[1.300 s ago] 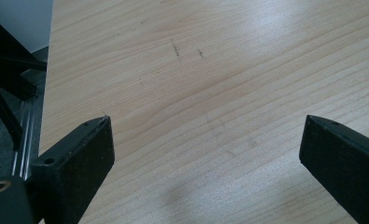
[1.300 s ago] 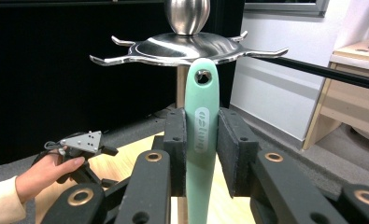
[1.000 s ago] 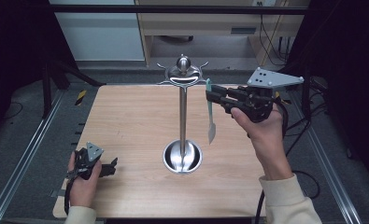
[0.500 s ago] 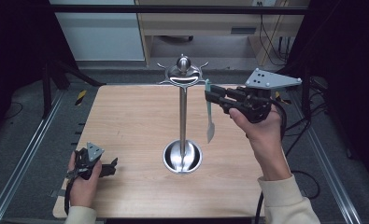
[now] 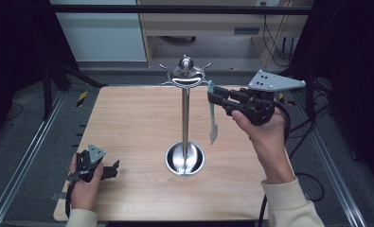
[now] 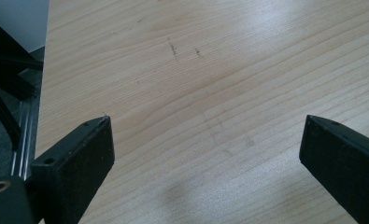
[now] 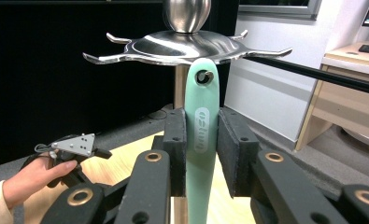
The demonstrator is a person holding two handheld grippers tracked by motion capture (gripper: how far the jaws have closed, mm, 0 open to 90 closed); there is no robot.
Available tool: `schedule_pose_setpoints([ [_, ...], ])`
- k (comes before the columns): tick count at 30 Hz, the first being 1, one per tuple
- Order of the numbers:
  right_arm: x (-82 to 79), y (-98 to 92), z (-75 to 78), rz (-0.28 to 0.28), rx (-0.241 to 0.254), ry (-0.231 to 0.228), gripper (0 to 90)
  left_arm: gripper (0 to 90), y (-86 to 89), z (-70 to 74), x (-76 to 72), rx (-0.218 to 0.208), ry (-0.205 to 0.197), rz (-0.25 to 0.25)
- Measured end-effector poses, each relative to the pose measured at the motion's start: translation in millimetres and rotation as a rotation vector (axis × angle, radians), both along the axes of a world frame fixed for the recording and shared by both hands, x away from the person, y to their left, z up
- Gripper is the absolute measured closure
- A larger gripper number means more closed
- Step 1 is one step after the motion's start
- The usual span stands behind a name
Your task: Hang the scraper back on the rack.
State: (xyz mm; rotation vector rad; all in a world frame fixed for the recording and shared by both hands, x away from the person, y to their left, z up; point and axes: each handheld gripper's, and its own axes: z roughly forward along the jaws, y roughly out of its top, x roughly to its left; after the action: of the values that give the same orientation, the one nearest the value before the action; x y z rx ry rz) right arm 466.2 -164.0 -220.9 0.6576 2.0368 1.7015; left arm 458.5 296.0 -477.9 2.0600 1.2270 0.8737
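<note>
A steel utensil stand (image 5: 185,118) rises from a round base at mid-table, with a ring of hooks (image 7: 182,44) around its top. My right gripper (image 5: 213,97) is held level just right of that ring, shut on the handle of a mint-green spatula (image 5: 213,118), which hangs blade down. In the right gripper view both pads (image 7: 175,140) squeeze the green handle (image 7: 201,107). The hole at the handle's end sits at a hook tip, and metal shows through it. My left gripper (image 5: 110,171) rests on the table at the near left, and its jaws (image 6: 205,154) stand open over bare wood.
The wooden table (image 5: 132,118) has metal rails along its left (image 5: 28,156) and right sides. A desk (image 5: 208,28) and cables stand beyond the far edge. Dark curtains close both sides.
</note>
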Motion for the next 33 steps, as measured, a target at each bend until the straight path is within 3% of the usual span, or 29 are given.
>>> schedule_pose_setpoints([
  [25, -2.8, 0.9, 6.2, -0.006, -0.033, -0.01, 71.3, 3.0, -0.5, 0.0, 0.0, -0.001, 0.0, -0.002],
  [29, -4.5, -1.2, 4.8, -0.024, -0.052, -0.008, 68.1, 3.0, -0.5, -0.1, 0.1, -0.001, 0.0, -0.002],
  [33, -6.4, -4.8, 1.0, -0.074, -0.075, -0.006, 58.7, 3.0, -1.8, -0.5, 1.0, 0.0, 0.0, -0.005],
])
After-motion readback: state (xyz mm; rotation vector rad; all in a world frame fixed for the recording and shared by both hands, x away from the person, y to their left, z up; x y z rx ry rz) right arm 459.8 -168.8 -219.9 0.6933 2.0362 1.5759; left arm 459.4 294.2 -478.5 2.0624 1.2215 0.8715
